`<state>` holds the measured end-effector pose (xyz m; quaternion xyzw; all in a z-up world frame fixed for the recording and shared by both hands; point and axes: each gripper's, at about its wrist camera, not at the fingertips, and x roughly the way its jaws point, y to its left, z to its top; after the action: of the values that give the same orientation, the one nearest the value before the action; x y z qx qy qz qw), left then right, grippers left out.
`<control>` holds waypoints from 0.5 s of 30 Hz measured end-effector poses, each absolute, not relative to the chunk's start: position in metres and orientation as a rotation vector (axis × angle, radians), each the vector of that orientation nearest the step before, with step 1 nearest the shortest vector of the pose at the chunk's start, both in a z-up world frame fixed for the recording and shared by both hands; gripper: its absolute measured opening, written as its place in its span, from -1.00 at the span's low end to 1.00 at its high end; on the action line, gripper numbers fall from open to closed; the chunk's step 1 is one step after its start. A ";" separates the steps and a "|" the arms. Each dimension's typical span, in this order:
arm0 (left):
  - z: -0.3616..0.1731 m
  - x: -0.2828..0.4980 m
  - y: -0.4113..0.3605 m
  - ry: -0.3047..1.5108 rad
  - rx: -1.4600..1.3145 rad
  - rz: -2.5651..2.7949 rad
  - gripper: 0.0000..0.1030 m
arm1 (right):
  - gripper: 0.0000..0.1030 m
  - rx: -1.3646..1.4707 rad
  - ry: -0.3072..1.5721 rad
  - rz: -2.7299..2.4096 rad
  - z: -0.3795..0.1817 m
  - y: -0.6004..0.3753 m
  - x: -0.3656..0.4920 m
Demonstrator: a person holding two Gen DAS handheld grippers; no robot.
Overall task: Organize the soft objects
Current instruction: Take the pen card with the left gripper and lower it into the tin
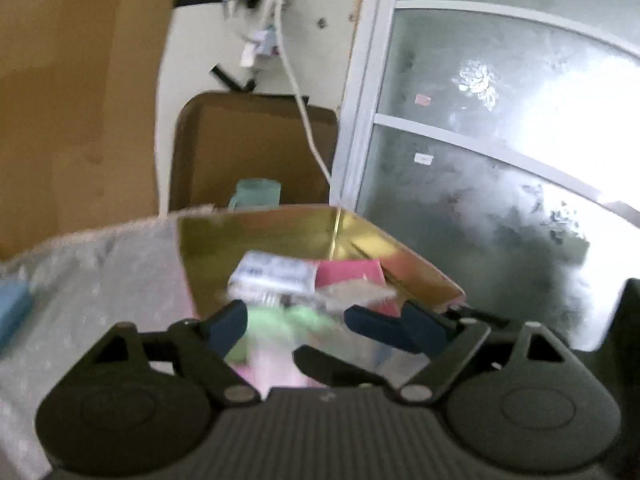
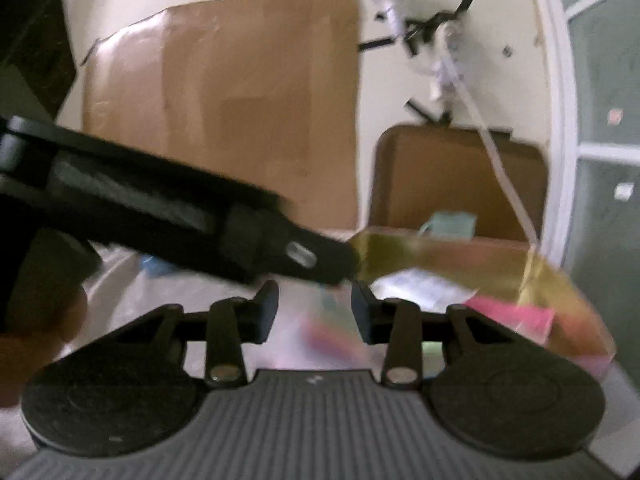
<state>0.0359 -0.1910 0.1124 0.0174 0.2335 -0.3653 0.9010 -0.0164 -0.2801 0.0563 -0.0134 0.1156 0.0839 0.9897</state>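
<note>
A gold-lined box [image 1: 260,236] stands open on the cloth-covered table, with a white packet [image 1: 276,276] and a pink packet [image 1: 352,276] inside. My left gripper [image 1: 326,328] hangs just in front of it, pads wide apart and open. A clear plastic packet [image 1: 288,320] with green and pink contents lies blurred between them. One blue finger of the right gripper [image 1: 368,326] reaches in beside it. In the right wrist view my right gripper [image 2: 314,308] is shut on this clear packet [image 2: 320,320]. The left gripper's body [image 2: 160,208] crosses above, its tip by the gold box [image 2: 440,256].
A grey-white cloth [image 1: 120,272] covers the table, with a blue thing [image 1: 12,312] at its left edge. Behind the box are a brown chair back [image 1: 256,140], a teal cup [image 1: 258,194] and a hanging white cable [image 1: 304,120]. A frosted glass door [image 1: 500,160] fills the right.
</note>
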 end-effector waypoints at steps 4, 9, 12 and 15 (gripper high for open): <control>0.107 0.065 -0.228 0.472 0.093 -0.699 0.73 | -0.15 -0.115 0.214 0.002 0.048 -0.293 0.013; 0.103 0.086 -0.194 0.549 -0.065 -0.656 0.76 | -0.15 0.096 0.220 -0.018 0.041 -0.347 0.008; 0.100 0.075 -0.167 0.561 -0.096 -0.670 0.79 | -0.05 0.143 0.233 0.027 0.037 -0.370 -0.016; 0.086 0.056 -0.153 0.663 -0.091 -0.741 0.79 | 0.21 0.213 0.356 0.190 0.027 -0.387 -0.033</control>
<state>0.0561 -0.1527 0.0859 -0.0436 0.3178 -0.3553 0.8780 -0.0332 -0.3873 0.0271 0.1056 0.1765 0.0944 0.9741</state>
